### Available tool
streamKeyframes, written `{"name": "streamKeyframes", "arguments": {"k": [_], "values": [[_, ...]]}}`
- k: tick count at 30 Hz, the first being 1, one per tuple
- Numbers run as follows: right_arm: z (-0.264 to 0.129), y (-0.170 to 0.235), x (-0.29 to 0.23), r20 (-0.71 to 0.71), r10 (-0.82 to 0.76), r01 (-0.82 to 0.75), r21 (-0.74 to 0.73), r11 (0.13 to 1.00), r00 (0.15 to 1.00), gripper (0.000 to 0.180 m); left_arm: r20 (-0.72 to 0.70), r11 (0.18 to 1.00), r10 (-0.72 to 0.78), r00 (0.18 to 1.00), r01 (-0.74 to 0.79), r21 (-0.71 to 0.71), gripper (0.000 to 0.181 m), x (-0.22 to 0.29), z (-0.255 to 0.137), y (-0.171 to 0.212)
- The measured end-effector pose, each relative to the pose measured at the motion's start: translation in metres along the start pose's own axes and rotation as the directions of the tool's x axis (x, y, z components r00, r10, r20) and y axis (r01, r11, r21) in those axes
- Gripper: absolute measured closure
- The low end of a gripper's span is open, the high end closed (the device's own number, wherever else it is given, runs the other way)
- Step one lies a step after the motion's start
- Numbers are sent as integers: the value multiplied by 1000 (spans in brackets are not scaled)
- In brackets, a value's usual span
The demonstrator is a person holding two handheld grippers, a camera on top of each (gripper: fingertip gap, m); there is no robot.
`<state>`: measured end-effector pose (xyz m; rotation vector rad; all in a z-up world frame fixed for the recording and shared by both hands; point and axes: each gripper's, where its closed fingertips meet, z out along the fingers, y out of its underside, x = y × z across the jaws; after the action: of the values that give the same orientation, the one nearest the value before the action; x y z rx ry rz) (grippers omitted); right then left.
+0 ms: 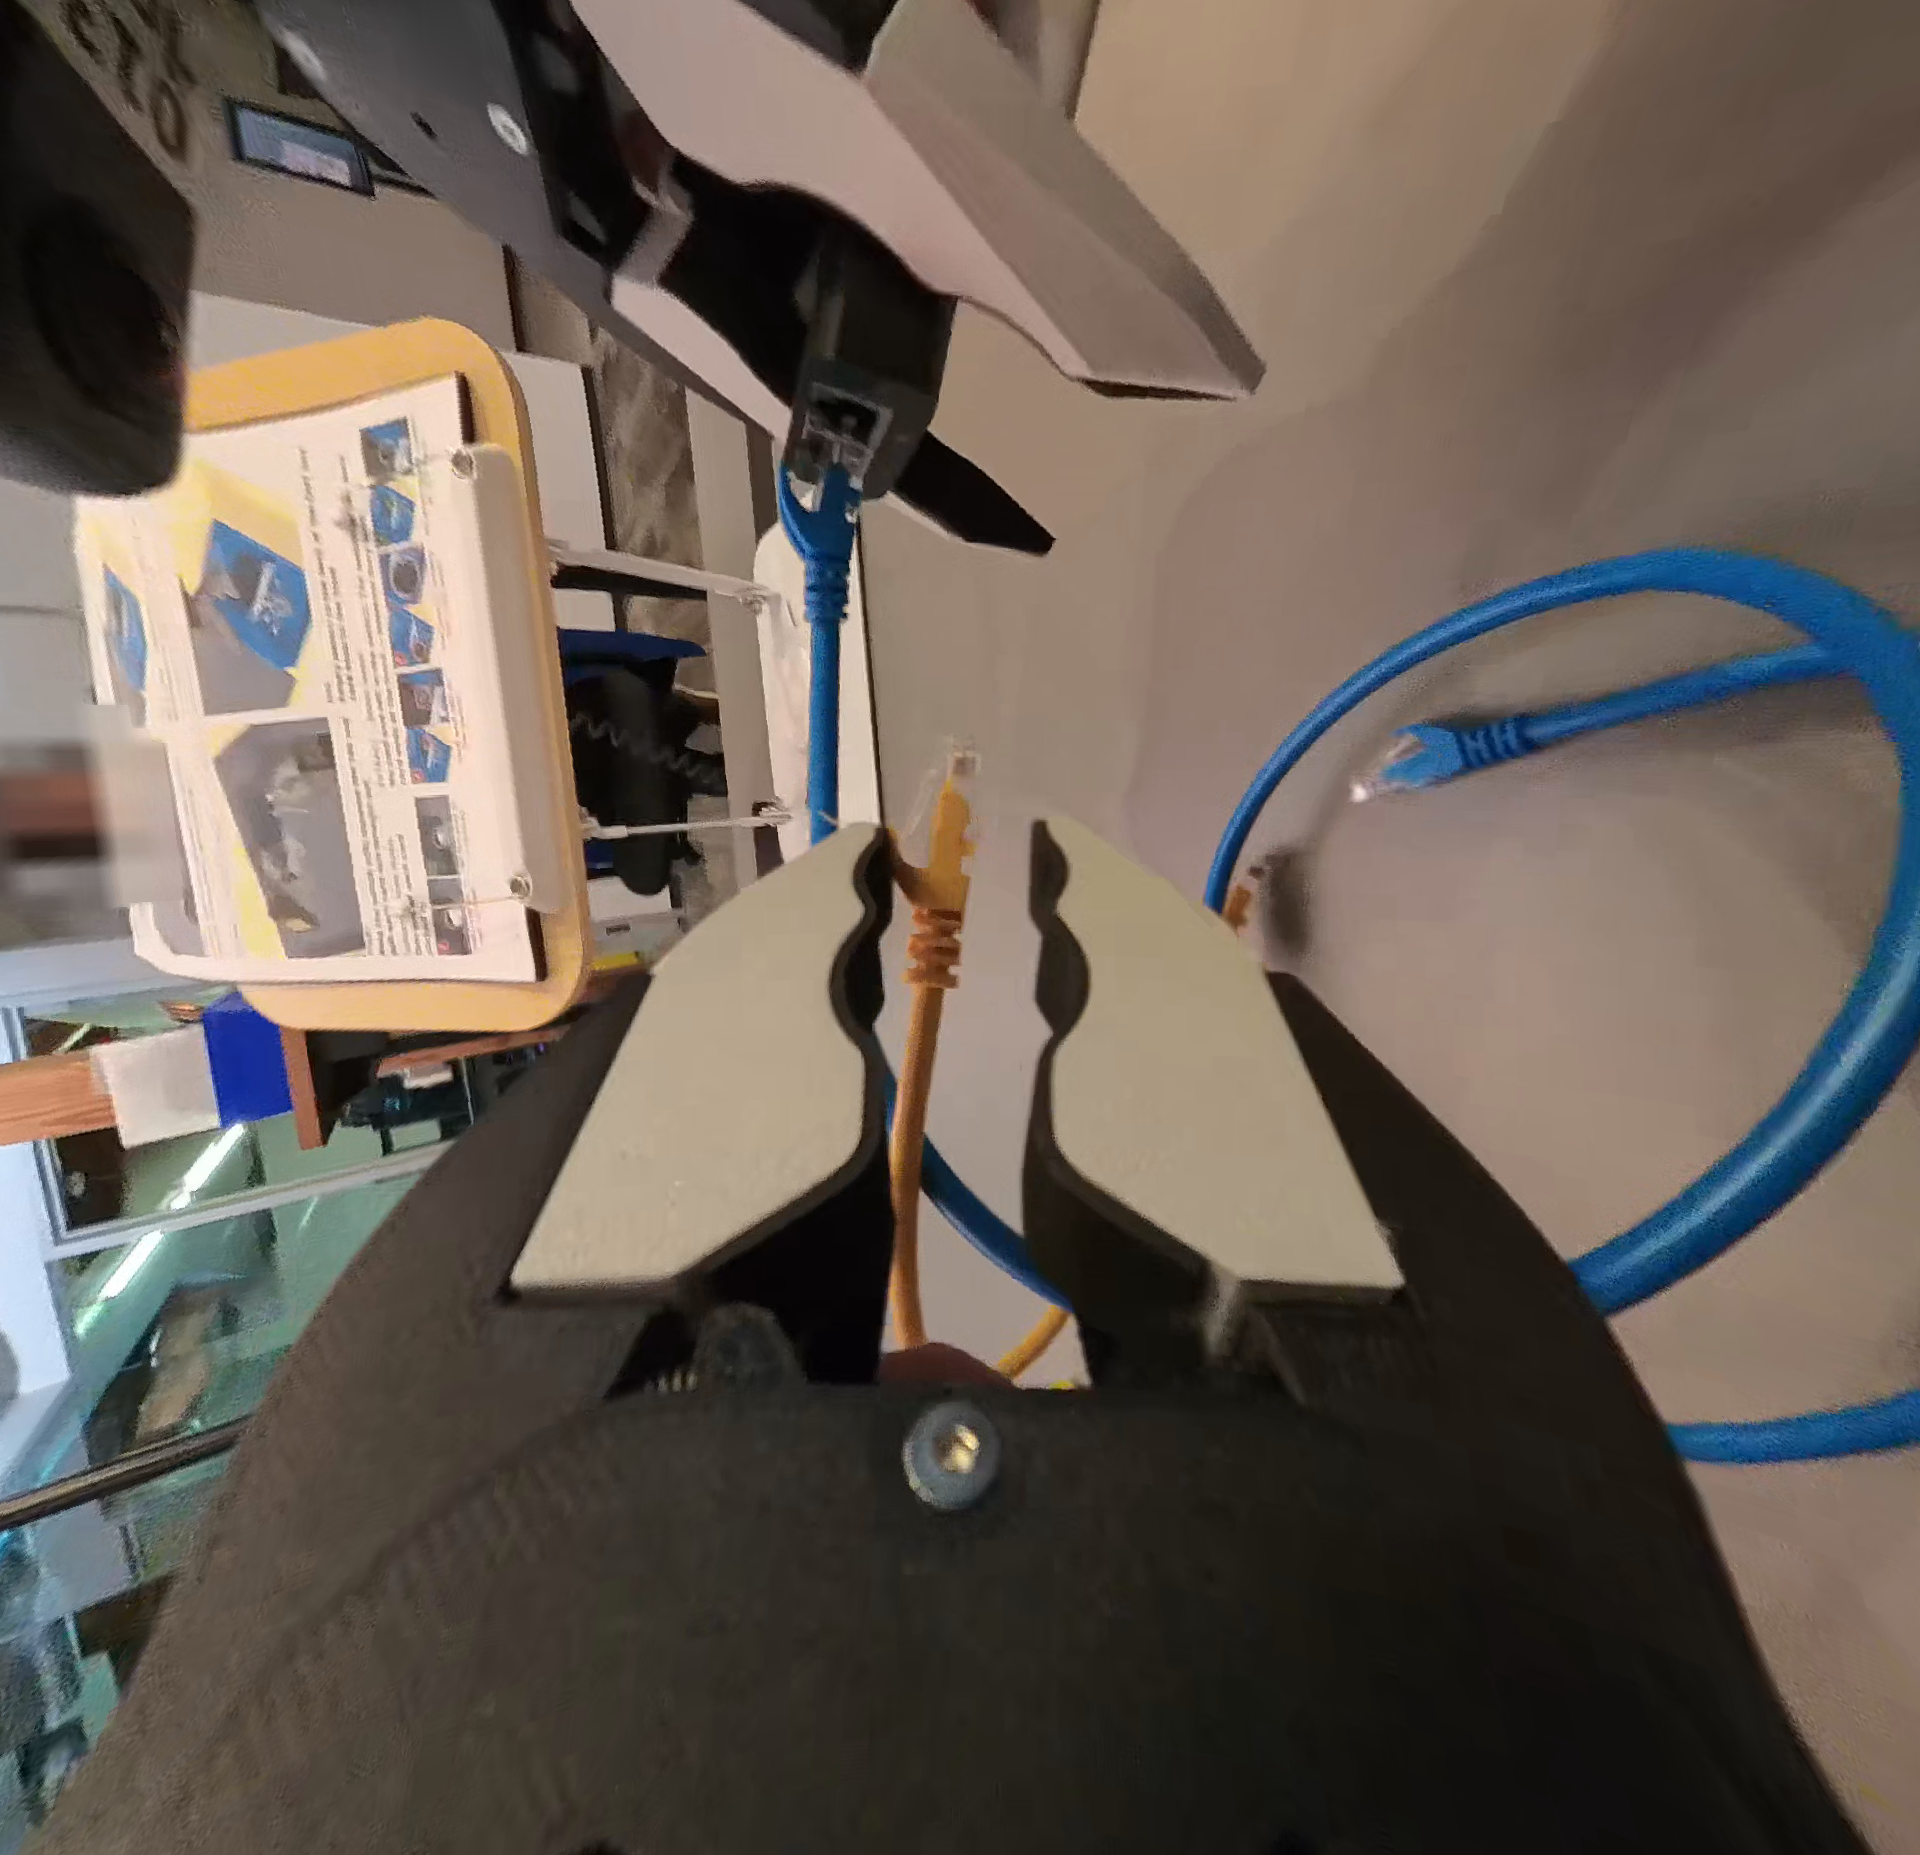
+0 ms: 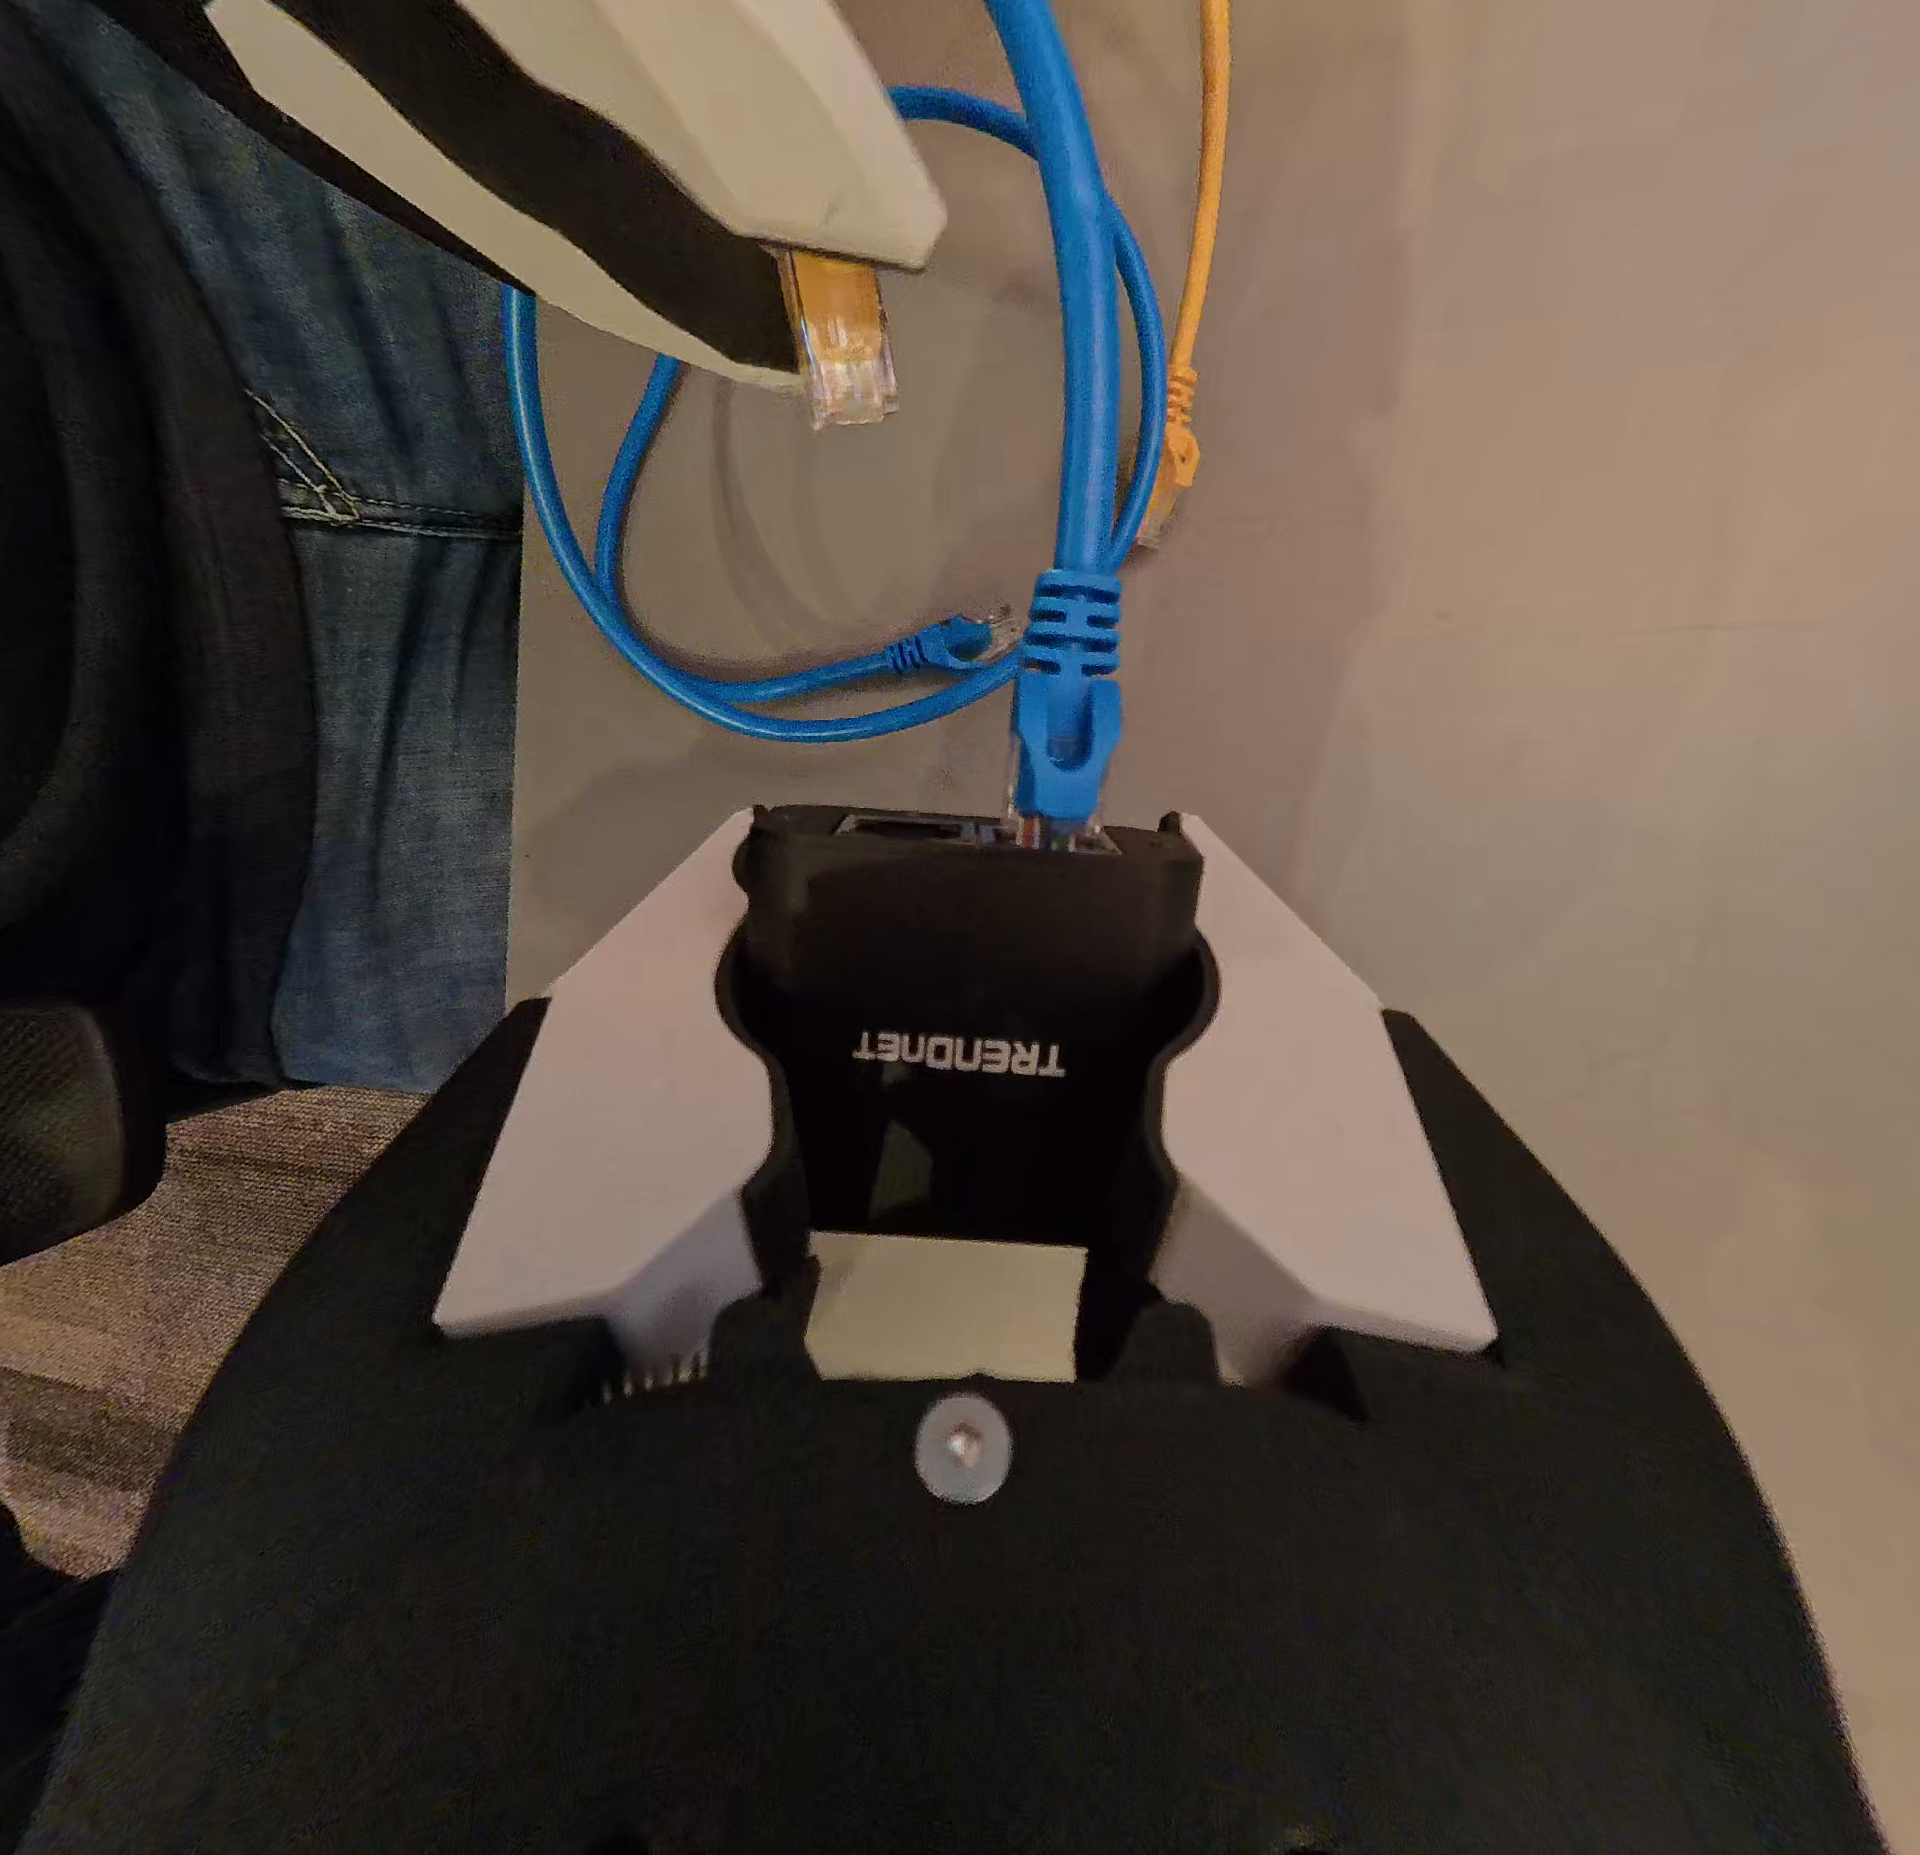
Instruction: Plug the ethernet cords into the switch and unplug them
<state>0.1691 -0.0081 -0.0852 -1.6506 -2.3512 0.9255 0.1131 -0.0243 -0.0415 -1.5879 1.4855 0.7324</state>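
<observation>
Nearest the right wrist camera, the right gripper (image 2: 966,984) clenches the black switch (image 2: 961,984), a blue cord (image 2: 1070,725) already plugged in. Off the table (image 2: 1558,455), the left gripper (image 1: 956,870) pinches the yellow cord's plug (image 1: 940,849) loosely; I'd square it to the free port (image 2: 899,825) before pushing.

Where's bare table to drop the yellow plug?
Free: the plain table right of the blue cord and the second yellow plug. Also bare inside the blue loop, apart from its loose blue plug. Crowded: around the switch, where cords overlap.
</observation>
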Motion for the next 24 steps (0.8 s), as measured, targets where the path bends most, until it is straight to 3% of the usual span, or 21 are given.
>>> {"name": "streamKeyframes", "arguments": {"k": [11, 24], "values": [[2, -1, 2, -32, 3, -3, -4, 1000, 999, 107, -106, 984, -165, 980, 158, -76, 91, -1, -4, 15], [-18, -10, 21, -136, 60, -51, 66, 997, 989, 107, -44, 933, -360, 932, 359, -22, 96, -42, -37, 42]]}}
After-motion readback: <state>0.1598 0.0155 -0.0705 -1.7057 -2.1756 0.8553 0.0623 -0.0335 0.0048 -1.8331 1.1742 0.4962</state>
